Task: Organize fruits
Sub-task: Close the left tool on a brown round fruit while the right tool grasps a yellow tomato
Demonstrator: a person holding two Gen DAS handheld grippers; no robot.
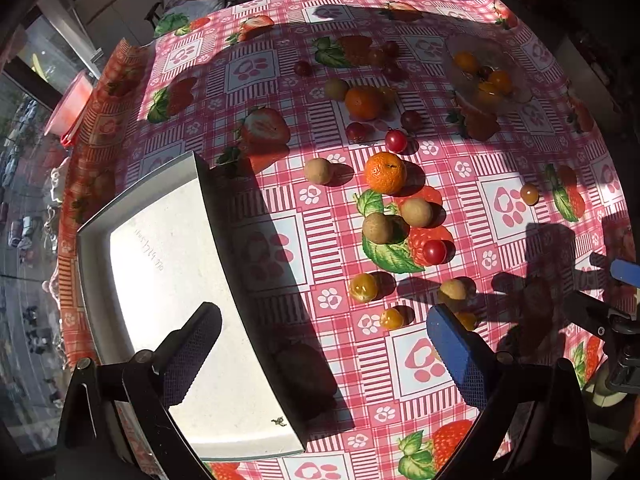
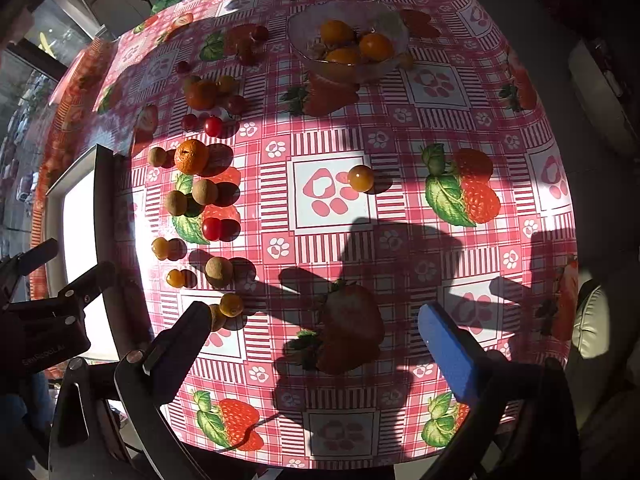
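Loose fruit lies scattered on the pink strawberry tablecloth: an orange tangerine (image 1: 385,172) (image 2: 191,156), a second tangerine (image 1: 363,102) in shadow, brown longans (image 1: 378,228), red cherry tomatoes (image 1: 434,251) and yellow cherry tomatoes (image 1: 363,287). A glass bowl (image 2: 384,20) at the far side holds several yellow tomatoes. One yellow tomato (image 2: 360,178) lies alone mid-table. A white square tray (image 1: 172,280) lies at the left. My left gripper (image 1: 324,352) is open and empty over the tray's right edge. My right gripper (image 2: 316,340) is open and empty above the near table.
The table edge curves round on the near and right sides. A red-pink tub (image 1: 72,104) stands off the table at the far left. Strong sun and hard shadows cross the cloth. The left gripper's body (image 2: 44,312) shows at the left of the right wrist view.
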